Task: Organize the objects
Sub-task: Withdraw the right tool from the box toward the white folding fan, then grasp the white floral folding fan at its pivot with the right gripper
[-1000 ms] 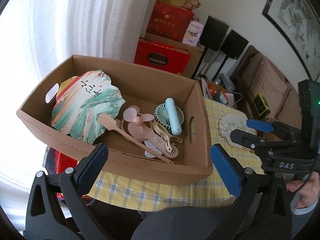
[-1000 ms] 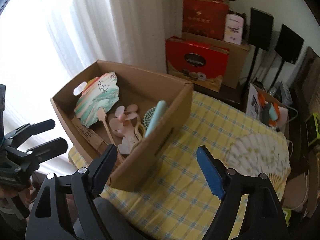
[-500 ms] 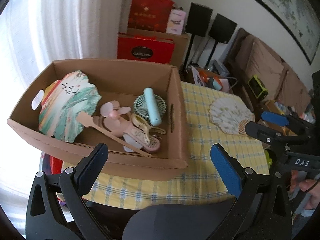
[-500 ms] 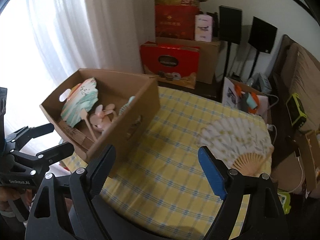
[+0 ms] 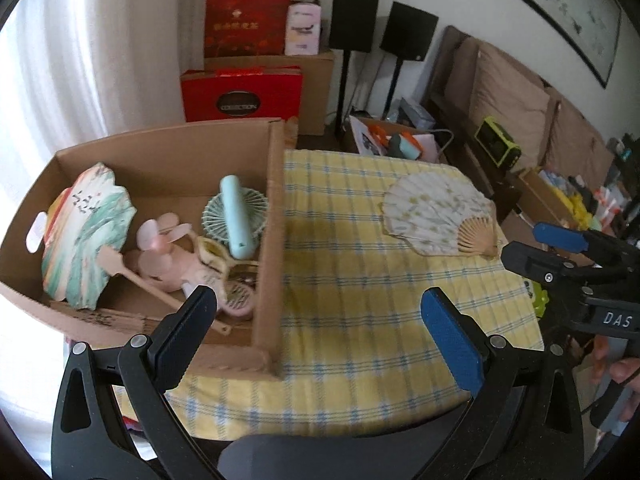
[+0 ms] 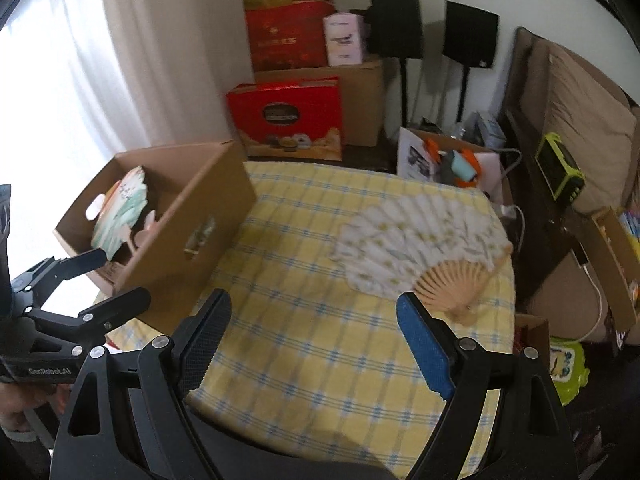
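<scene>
Left gripper [image 5: 316, 324] wide, holding nothing, above near table edge; right gripper [image 6: 314, 338] wide, holding nothing; open white paper folding fan with bamboo ribs [image 6: 416, 248] flat on yellow checked tablecloth [image 6: 304, 320], right of brown cardboard box [image 5: 276, 216]; painted round fan [image 5: 86, 232], mint handheld fan [image 5: 236, 216], pink handheld fan [image 5: 160, 248] inside box.
</scene>
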`<state>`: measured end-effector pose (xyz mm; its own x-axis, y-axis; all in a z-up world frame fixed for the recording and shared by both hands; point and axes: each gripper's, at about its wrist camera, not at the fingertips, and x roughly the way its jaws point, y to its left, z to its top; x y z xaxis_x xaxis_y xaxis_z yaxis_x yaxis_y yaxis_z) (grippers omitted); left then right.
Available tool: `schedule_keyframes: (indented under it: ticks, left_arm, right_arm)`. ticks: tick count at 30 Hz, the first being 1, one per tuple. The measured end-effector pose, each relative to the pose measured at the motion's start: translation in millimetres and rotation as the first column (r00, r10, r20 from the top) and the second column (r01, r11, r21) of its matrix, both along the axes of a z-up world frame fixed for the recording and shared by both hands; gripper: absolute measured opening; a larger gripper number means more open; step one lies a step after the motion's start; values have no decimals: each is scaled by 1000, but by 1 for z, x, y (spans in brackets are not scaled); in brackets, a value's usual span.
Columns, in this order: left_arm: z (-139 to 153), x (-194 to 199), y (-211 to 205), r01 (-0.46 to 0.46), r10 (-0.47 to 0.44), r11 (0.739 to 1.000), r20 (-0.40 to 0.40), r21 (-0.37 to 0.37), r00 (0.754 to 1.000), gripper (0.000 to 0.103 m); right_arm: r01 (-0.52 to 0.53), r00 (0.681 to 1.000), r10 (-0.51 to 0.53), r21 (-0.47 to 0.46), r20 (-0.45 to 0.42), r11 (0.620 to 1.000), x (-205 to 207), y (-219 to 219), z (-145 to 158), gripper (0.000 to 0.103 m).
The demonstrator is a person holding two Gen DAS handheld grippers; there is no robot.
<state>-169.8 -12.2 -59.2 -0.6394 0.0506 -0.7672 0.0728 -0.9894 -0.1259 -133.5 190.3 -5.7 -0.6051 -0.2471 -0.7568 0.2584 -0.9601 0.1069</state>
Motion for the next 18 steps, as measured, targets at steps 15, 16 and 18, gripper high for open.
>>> schedule_keyframes:
  ticks: [15,16,18]
  left_arm:
    - [-12,-30,49,115,-115,993,18,31,993,102]
    - [-15,-32,52,122,-122,992,21,37,992,102]
    - [-20,-37,57,132,-133,990,29,55,991,102]
  right_arm:
    - [169,984,-168,-10,51,986,-15,70,-28,86]
    - [180,982,-179,-14,56,984,-17,74,-31,86]
    - [207,976,-205,-22,70,978,-20,85,-40,86]
